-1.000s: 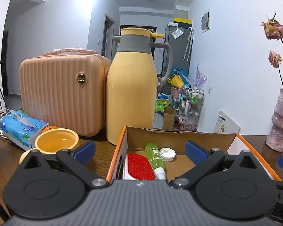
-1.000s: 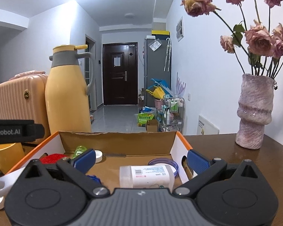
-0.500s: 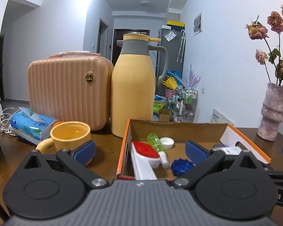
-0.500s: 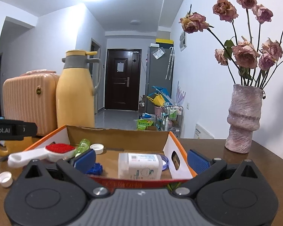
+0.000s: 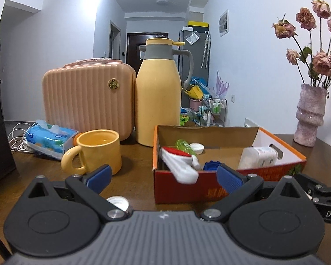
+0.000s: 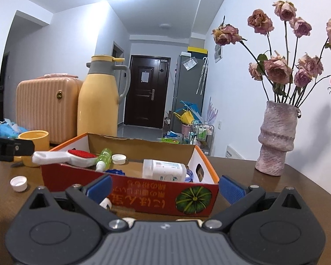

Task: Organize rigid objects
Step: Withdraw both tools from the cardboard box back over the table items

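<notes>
Fingers on both tools stand wide apart and hold nothing. Since a second ago both have drawn back from over the cardboard box (image 6: 130, 184) to its near side, which I read as a drop finished and the hands free to fetch the next piece.

Between the left gripper (image 5: 163, 175) pads sits the box's near left corner, where the white handle of the red-bristled brush (image 5: 178, 165) pokes over the rim. Just inside the left finger (image 5: 99, 174), low on the counter (image 5: 134, 176), lies a loose white cap (image 5: 118, 201), partly hidden by the tool body. Beyond that finger stands the yellow mug (image 5: 97, 150), then the tissue pack (image 5: 48, 137), the ribbed pink case (image 5: 88, 101) and the tall yellow flask (image 5: 157, 101).

The right gripper (image 6: 164, 187) frames the box's red front wall without touching it. Close by its left finger (image 6: 99, 186) a small white object shows at the box's foot; I cannot tell what it is. Past the fingers, inside the box, are the brush, a green bottle (image 6: 103, 158), a white cap (image 6: 119, 159), a blue lid (image 6: 114, 172) and a white labelled bottle (image 6: 163, 170) lying on its side. Far off the right finger (image 6: 231, 190) stands the vase (image 6: 278, 141) of dried roses.

The cap on the counter looks like the likeliest next pick, and the left tool is nearest to it
</notes>
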Tool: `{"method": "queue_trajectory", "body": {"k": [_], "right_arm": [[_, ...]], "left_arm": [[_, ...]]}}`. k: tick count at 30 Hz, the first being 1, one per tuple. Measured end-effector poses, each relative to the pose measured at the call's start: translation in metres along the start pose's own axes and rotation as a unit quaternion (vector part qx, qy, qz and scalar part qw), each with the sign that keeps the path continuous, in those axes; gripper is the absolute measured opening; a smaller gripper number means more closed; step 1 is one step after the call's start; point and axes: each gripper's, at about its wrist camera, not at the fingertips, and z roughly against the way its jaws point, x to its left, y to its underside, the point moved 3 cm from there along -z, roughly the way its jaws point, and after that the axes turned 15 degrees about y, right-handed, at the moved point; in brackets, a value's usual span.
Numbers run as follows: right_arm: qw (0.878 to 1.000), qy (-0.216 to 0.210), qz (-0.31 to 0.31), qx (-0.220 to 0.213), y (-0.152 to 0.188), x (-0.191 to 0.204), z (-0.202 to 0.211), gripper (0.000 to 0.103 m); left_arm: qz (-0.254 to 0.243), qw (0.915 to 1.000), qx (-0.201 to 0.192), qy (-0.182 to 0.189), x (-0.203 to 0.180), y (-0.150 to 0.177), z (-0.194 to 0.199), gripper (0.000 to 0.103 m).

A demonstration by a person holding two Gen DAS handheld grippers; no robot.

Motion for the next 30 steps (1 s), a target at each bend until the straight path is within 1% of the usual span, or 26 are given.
{"method": "queue_trajectory", "body": {"k": [9,14,17,22,27,30], "right_arm": [[1.000,-0.003,0.001,0.010,0.016,-0.008,0.032,0.103],[1.000,0.008,0.009,0.008,0.023,-0.011,0.050,0.103],[1.000,0.008,0.007,0.015,0.027,-0.013,0.058,0.103],[1.000,0.000,0.000,0.019,0.031,-0.017,0.068,0.103],[1.000,0.000,-0.003,0.027,0.032,-0.017,0.065,0.103],[0.999,0.002,-0.004,0.032,0.033,-0.018,0.062,0.103]], "left_arm": [[0.000,0.9999,0.007,-0.010,0.009,0.015,0.031,0.103],[-0.003,0.9998,0.015,-0.010,0.014,0.025,0.046,0.103],[-0.004,0.9998,0.017,-0.010,0.016,0.029,0.053,0.103],[-0.004,0.9997,0.023,-0.009,0.018,0.032,0.052,0.103],[-0.011,0.9994,0.032,-0.002,0.016,0.035,0.049,0.103],[-0.007,0.9995,0.032,-0.001,0.017,0.035,0.049,0.103]]}}
